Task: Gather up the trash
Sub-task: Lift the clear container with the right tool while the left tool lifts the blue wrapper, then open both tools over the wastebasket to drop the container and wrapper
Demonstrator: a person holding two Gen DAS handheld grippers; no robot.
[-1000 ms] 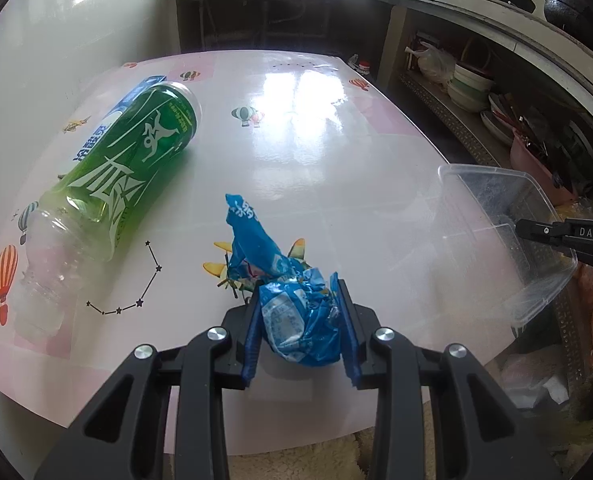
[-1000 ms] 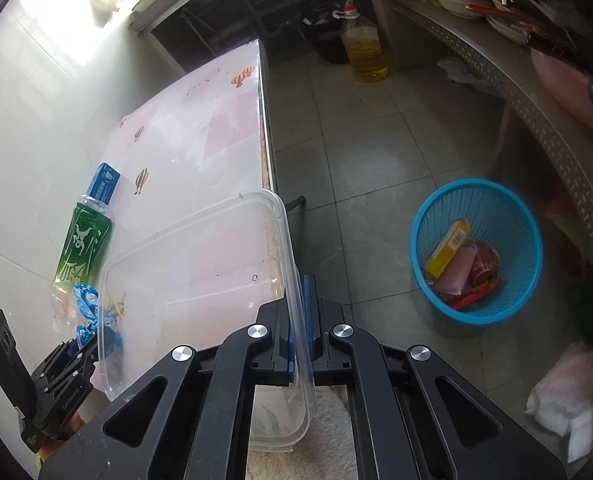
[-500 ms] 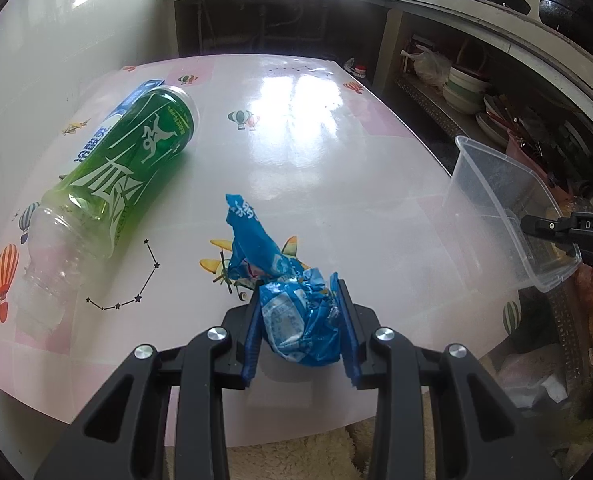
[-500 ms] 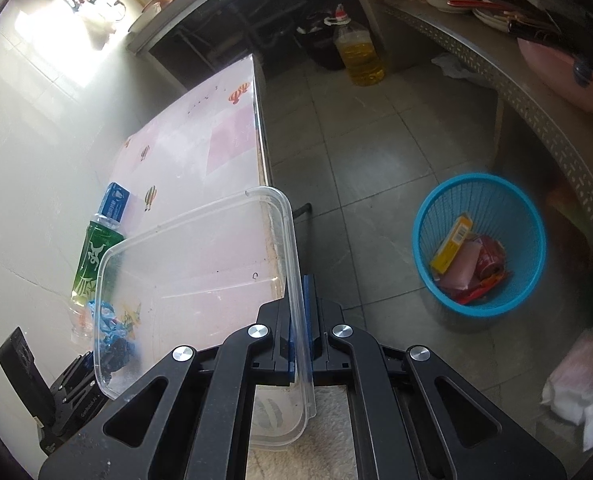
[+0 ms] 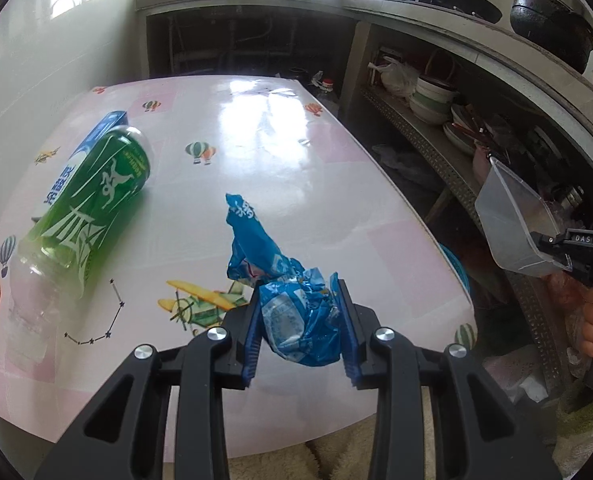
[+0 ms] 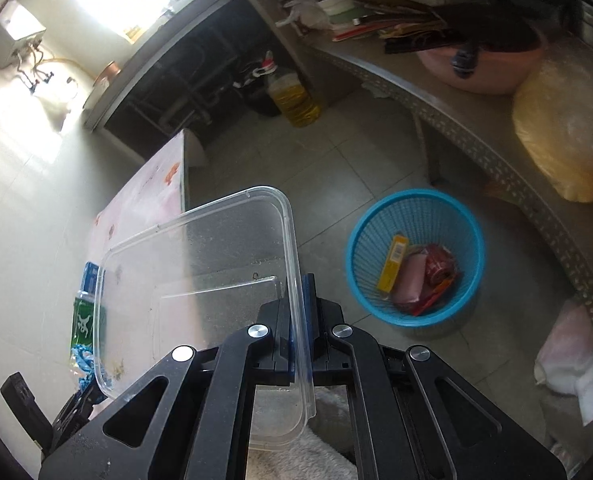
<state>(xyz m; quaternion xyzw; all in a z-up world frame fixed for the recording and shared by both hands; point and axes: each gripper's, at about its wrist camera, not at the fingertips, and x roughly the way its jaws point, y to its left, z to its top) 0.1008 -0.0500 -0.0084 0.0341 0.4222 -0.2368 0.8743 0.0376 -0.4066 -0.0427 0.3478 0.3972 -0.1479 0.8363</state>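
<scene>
Over the pink patterned surface [image 5: 288, 160], in the left wrist view, the left gripper [image 5: 299, 322] is clamping its blue-padded fingers [image 5: 253, 332] on a crumpled blue wrapper [image 5: 292, 312], whose free tail is trailing forward onto the surface. A green bottle [image 5: 80, 216] is lying on its side to the left, untouched. Compared with a second ago, the clear plastic container [image 5: 512, 228] is no longer resting at the surface's right edge; it is being held well off to the right, beyond the edge. In the right wrist view, the right gripper [image 6: 302, 320] is pinching the container's [image 6: 200, 280] rim between nearly closed fingers, tilting it near a blue basket [image 6: 416, 256] already holding packaging on the floor. Judging from this, the container is heading for that basket next. The container's wall is blurring the bottle and wrapper behind it, and whether it holds anything is hard to tell.
</scene>
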